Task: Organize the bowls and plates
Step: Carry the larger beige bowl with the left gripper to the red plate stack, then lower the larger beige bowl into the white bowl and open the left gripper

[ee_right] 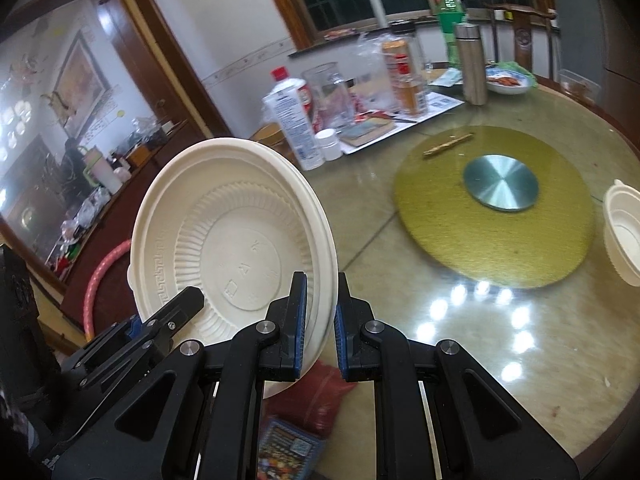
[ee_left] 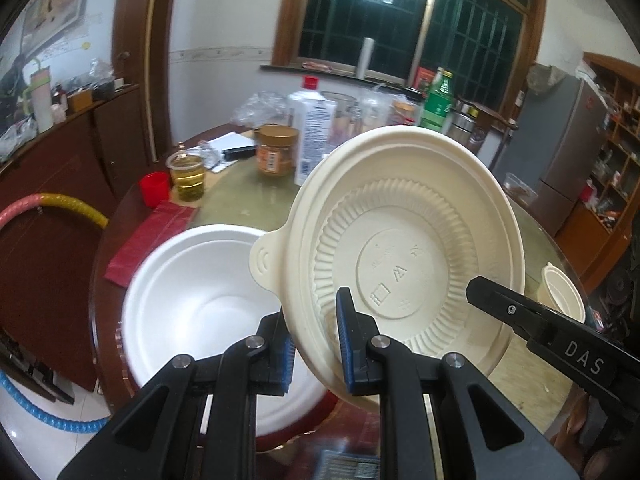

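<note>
Disposable tableware: one cream lid-like plate [ee_left: 404,248], tilted; one large white bowl [ee_left: 208,300]; one small cream bowl [ee_right: 624,232]. On the desk [ee_right: 400,280] also stand one red cup [ee_left: 154,188], one clear cup of yellowish liquid [ee_left: 188,174], one brown-lidded jar [ee_left: 277,150], one green bottle [ee_left: 438,100] and one steel flask [ee_right: 472,64].

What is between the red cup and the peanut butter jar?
A clear plastic cup of yellowish drink stands between the red cup and the orange-labelled jar. The left wrist view shows it.
</note>
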A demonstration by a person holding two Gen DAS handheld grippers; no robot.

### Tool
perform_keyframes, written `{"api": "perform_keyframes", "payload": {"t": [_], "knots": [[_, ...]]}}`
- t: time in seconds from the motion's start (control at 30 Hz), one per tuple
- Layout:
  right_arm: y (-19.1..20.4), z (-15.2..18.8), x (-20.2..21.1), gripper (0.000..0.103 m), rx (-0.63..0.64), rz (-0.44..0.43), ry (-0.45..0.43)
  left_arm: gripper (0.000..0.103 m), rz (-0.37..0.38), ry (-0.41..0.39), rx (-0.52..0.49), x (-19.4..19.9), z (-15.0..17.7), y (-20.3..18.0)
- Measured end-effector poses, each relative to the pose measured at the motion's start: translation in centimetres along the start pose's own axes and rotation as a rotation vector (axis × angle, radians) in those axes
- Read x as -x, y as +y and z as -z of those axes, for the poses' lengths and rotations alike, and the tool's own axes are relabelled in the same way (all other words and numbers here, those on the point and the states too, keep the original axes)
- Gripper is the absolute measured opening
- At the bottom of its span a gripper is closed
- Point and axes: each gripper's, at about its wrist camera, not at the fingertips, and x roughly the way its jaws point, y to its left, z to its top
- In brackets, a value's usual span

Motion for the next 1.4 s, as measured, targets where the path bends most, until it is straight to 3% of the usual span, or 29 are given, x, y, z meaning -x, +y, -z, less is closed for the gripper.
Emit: {"api": "perform_keyframes", "payload": {"t": [0.63,1.4], "knots": [[6.6,0.7,-3.6,0.012,0.095,-0.109,0.093,0.018,-0.129,0.012,0.066,1.0,0.4,5.7],[7.5,1.6,-6.5,0.012,0.103,-0.128,0.184,0.018,-0.168,0.064,0.072,-0.2,1.2,7.5]]}}
